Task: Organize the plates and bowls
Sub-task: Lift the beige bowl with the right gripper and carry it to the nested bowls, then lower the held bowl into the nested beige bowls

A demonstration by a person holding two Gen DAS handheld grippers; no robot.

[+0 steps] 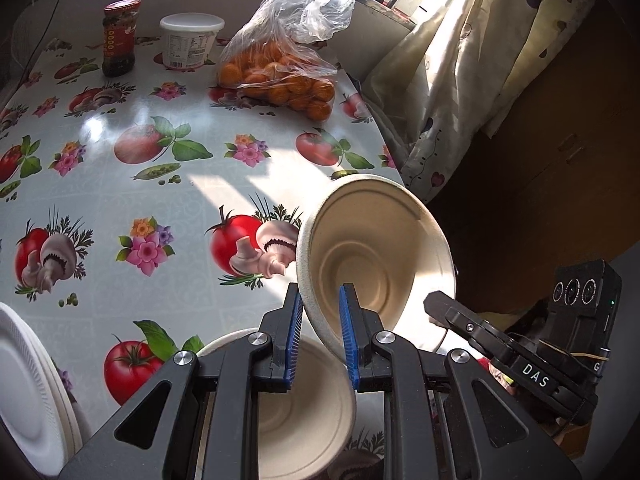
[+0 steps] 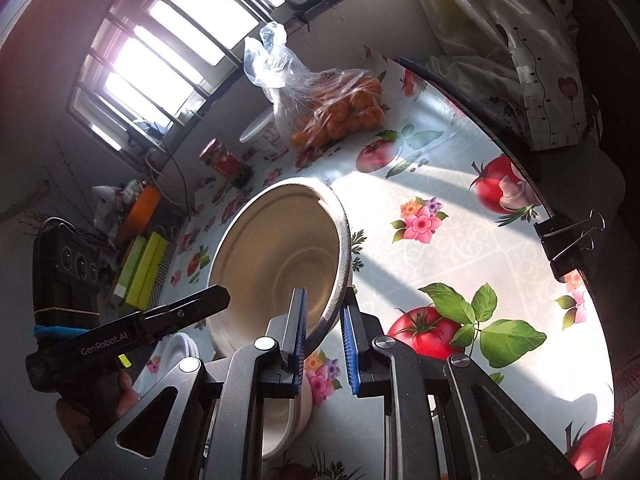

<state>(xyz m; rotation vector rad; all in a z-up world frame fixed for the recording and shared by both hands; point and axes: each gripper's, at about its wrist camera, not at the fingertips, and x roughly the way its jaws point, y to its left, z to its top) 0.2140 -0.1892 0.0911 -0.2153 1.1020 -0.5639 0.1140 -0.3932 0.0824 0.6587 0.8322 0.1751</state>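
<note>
A beige paper bowl (image 1: 380, 248) hangs tilted above the table, its inside facing me. My left gripper (image 1: 320, 296) is shut on its lower left rim. In the right wrist view the same bowl (image 2: 276, 256) is seen, and my right gripper (image 2: 322, 304) is shut on its lower right rim. Each gripper shows in the other's view: the right gripper (image 1: 434, 304) at the bowl's right edge, the left gripper (image 2: 222, 294) at its left. Under them a second beige bowl (image 1: 308, 412) sits on the table, with a stack of white plates (image 1: 28, 392) beside it at the left.
The table (image 1: 132, 184) has a glossy cloth printed with tomatoes and flowers. At its far end stand a bag of oranges (image 1: 276, 76), a white tub (image 1: 191, 42) and a dark jar (image 1: 120, 38). A curtain (image 1: 460, 72) hangs past the right edge, which carries a binder clip (image 2: 568, 240).
</note>
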